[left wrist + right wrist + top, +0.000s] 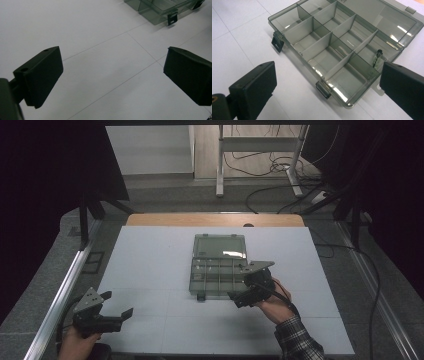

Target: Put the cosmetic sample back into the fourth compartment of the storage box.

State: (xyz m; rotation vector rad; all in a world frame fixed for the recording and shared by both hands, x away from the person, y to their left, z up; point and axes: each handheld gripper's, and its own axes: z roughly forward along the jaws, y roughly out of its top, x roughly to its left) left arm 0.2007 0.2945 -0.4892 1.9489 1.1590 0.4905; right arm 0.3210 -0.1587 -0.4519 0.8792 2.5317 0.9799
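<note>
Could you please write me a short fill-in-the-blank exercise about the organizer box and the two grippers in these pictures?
1. The lid of the organizer box is ____.
2. The gripper nearer the box is the ____ gripper.
3. The left gripper has its jaws ____, with nothing between them.
4. The small slender item lies in a compartment at the box's ____ end.

Missing words: open; right; open; right

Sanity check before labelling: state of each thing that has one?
compartment box: open, lid laid flat behind it, resting on the white table.
front latches: undone, hanging down.
small slim part: inside a compartment at one end of the box, leaning on its wall.
left gripper: open, holding nothing, apart from the box.
right gripper: open, holding nothing, at the box's front right corner.
</note>
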